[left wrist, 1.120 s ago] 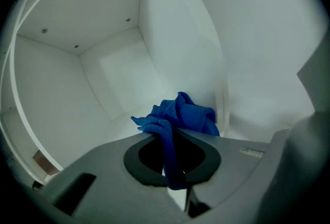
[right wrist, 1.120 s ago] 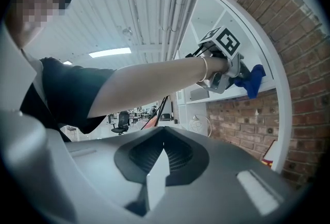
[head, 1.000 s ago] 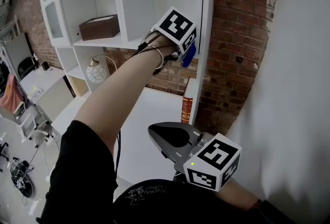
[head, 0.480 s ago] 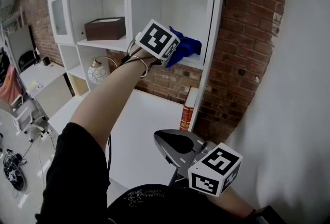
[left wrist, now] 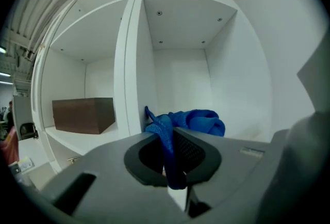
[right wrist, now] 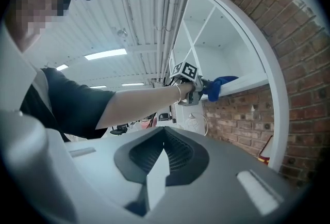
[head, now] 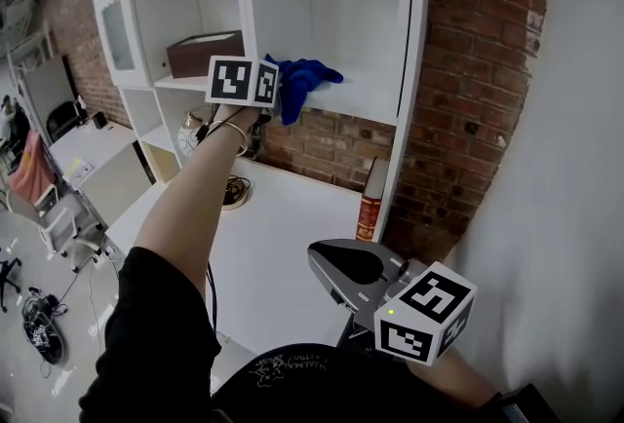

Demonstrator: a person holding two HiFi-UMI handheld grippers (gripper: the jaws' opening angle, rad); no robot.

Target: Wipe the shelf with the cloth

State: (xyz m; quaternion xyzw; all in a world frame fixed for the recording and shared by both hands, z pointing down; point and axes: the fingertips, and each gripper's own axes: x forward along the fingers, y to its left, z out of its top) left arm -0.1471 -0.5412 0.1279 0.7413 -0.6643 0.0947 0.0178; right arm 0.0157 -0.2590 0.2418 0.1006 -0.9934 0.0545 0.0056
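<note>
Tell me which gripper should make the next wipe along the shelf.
Left. The left gripper is shut on the blue cloth, which rests on the shelf. The right gripper has its fingers closed on nothing and hangs low by the person's body, well below that shelf.

A bright blue cloth (head: 306, 74), soft and crumpled into a loose heap, lies on a flat white shelf (head: 369, 101). It sits at the shelf's front left corner, just beside the upright divider (left wrist: 133, 83). One twisted end trails off the front edge, pinched between the closed jaws of the left gripper (head: 284, 100).
</note>
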